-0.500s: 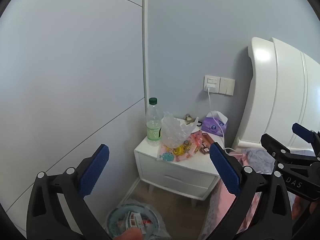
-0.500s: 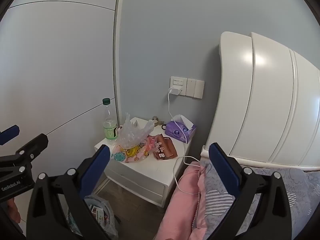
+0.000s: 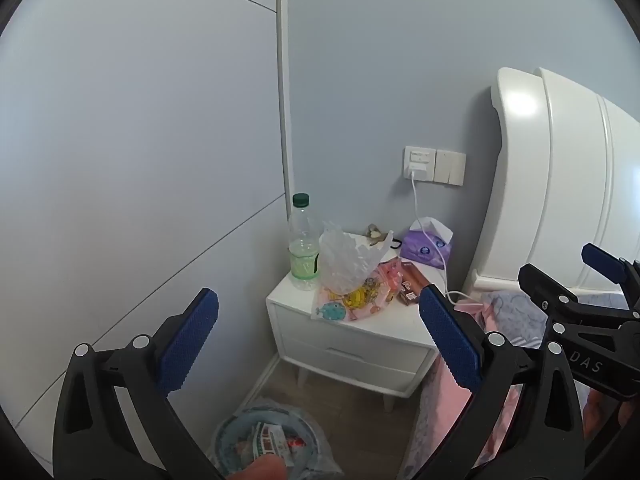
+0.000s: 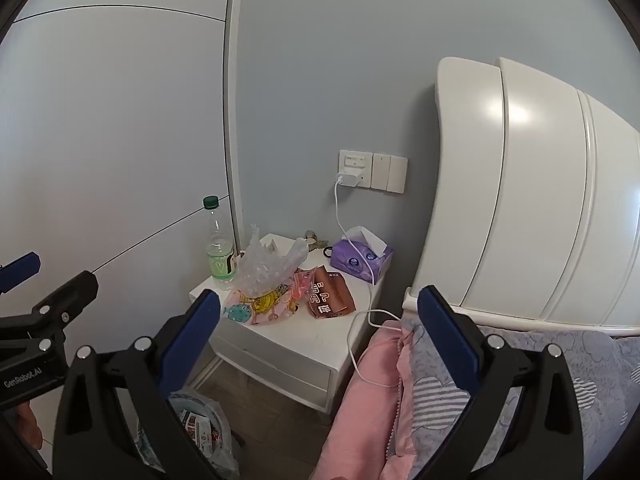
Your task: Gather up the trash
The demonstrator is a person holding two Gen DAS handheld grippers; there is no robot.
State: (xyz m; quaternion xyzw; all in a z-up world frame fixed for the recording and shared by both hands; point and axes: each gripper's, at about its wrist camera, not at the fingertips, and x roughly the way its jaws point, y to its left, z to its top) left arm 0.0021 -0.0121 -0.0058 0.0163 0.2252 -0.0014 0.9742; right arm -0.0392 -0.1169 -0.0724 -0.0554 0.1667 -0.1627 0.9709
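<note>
On the white nightstand (image 3: 360, 332) (image 4: 304, 344) lie a crumpled clear plastic bag (image 3: 346, 258) (image 4: 266, 266), a pink cartoon wrapper (image 3: 352, 300) (image 4: 260, 304), a brown snack wrapper (image 3: 410, 284) (image 4: 330, 292) and an upright plastic bottle with a green cap (image 3: 303, 244) (image 4: 219, 244). A lined trash bin (image 3: 272, 440) (image 4: 200, 428) stands on the floor below. My left gripper (image 3: 320, 336) is open and empty, short of the nightstand. My right gripper (image 4: 320, 336) is open and empty too.
A purple tissue box (image 3: 426, 244) (image 4: 360, 258) and small items sit at the nightstand's back. A white charger cable (image 4: 360, 280) runs from the wall socket (image 4: 354, 168) onto the bed. Pink and grey bedding (image 4: 440, 392) and a white headboard (image 4: 520, 200) are on the right.
Both views have shifted only slightly; the nightstand sits a little closer. Both grippers stay open and empty.
</note>
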